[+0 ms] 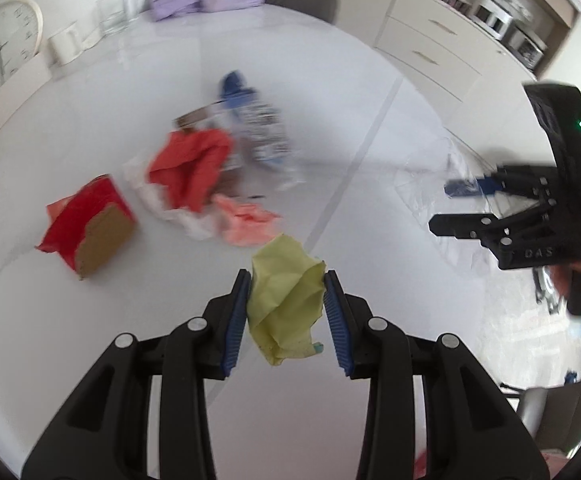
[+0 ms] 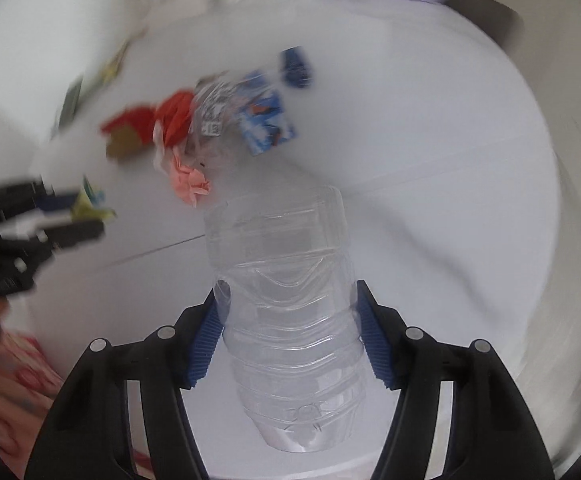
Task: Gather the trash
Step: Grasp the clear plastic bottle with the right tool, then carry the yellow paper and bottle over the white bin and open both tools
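Two grips on: left gripper [image 1: 285, 304] pinches yellow paper wad [image 1: 284, 300] at frame centre, light & soft, while right gripper [image 2: 290, 328] clamps clear bottle [image 2: 286, 312] mid-body, centre frame, thin, slippery, crushable, so hold on ribs.

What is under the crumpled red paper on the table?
White crumpled paper pokes out from under the red paper, and pink paper lies at its near edge. Anything else beneath is covered, so I cannot tell.
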